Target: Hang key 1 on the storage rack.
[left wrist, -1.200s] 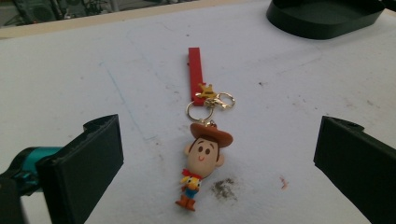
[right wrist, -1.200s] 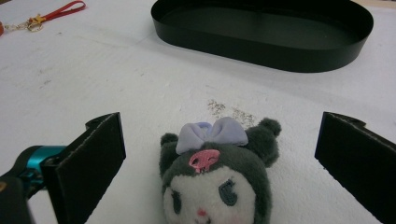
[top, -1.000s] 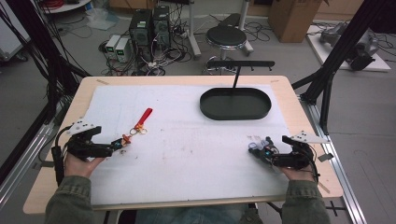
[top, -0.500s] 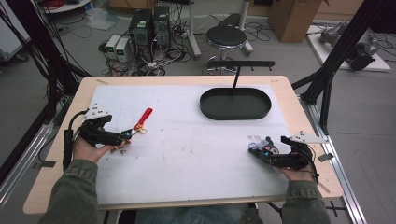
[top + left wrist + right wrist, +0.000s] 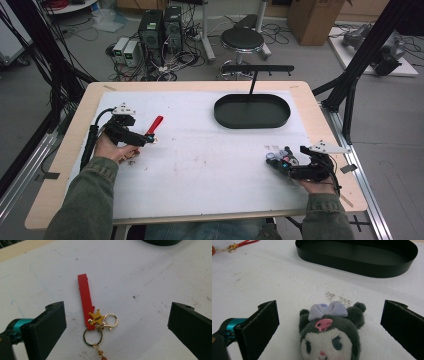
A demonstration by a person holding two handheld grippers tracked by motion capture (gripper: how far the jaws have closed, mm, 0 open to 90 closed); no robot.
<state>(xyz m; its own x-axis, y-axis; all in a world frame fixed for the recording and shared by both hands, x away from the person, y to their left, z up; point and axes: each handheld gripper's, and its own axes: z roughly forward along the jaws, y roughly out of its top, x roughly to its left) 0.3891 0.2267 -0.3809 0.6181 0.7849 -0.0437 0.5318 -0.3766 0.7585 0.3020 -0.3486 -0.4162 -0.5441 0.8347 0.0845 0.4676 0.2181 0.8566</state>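
White paper covers the tabletop (image 5: 200, 170); near its left edge the red keychain (image 5: 86, 303) is framed by the wide-open left gripper (image 5: 113, 325), which should probably be lowered squarely before closing; the right gripper (image 5: 327, 325), also wide, frames a plush toy (image 5: 329, 332) near the right edge.

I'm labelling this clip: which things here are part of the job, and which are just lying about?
Likely in play:
- red keychain, between the left hand-held gripper's open jaws
- plush toy, between the right hand-held gripper's open jaws
- black oval tray

Just lying about:
- stool
- computers
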